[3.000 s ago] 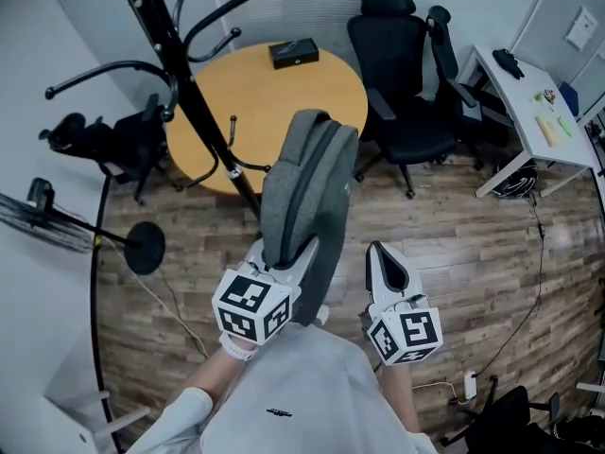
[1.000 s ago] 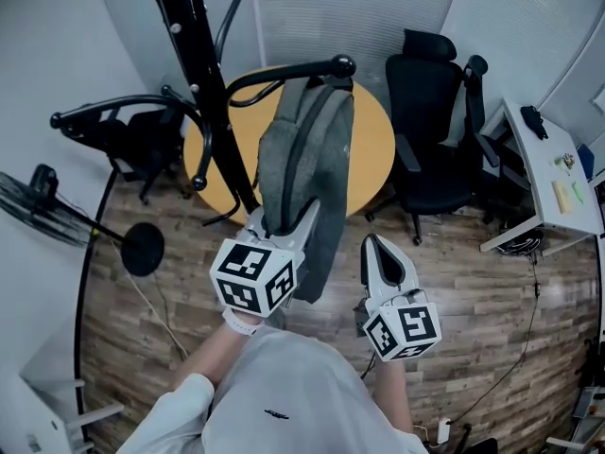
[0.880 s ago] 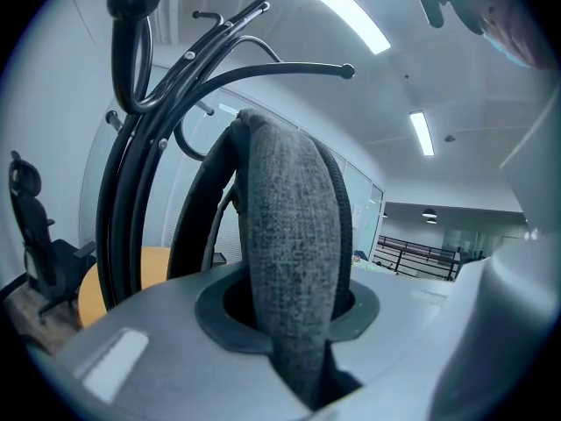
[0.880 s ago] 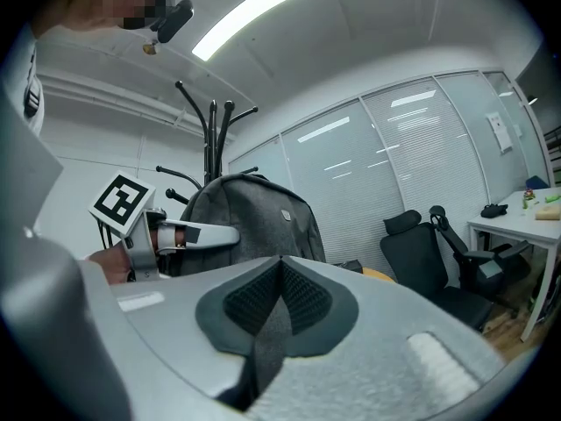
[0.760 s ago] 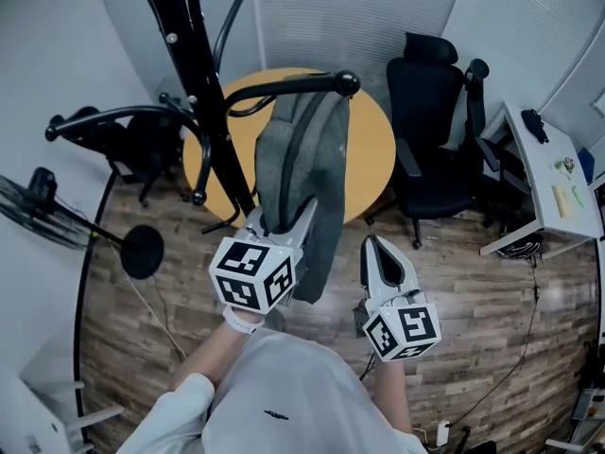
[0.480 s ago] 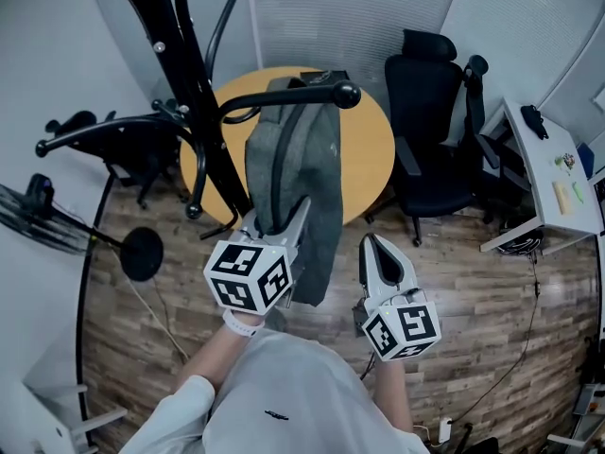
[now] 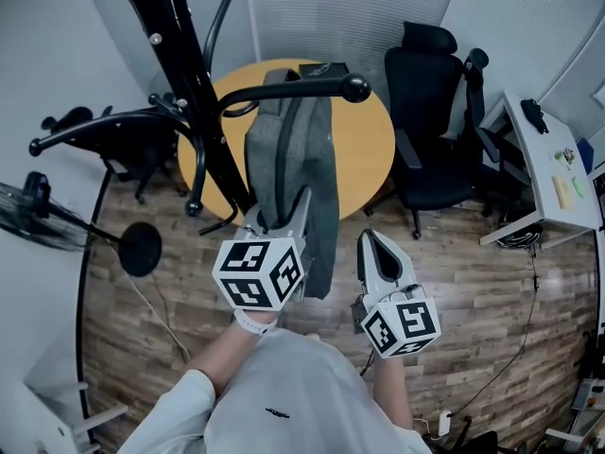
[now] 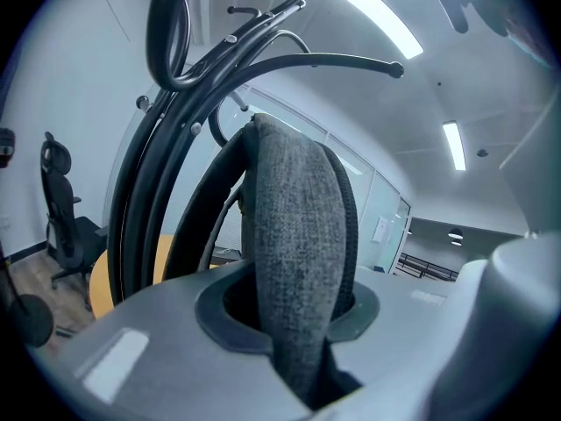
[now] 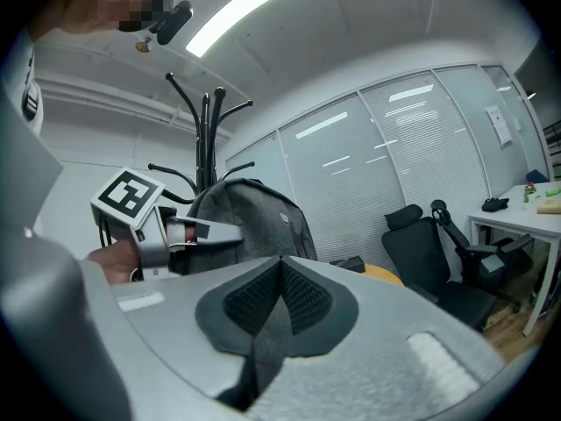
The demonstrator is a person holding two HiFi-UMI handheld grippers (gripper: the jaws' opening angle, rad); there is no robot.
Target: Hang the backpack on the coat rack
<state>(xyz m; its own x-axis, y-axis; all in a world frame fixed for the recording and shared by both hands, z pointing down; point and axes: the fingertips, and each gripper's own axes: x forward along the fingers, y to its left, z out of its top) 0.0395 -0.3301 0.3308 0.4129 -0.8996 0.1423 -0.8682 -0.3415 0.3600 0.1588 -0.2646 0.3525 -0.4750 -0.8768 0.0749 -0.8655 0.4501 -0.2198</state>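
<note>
Round table (image 7: 369, 149) sits half hidden behind backpack (image 7: 293, 173) and coat rack (image 7: 194, 112).

Rnd table (image 7: 369, 149) w/ black box (image 7: 323, 68).

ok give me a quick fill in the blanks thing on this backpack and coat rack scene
1. The jaws of the left gripper are shut on a grey ____.
2. The coat rack is coloured ____.
3. To the right of the round table stands a black office ____.

Missing words: backpack; black; chair.
</note>
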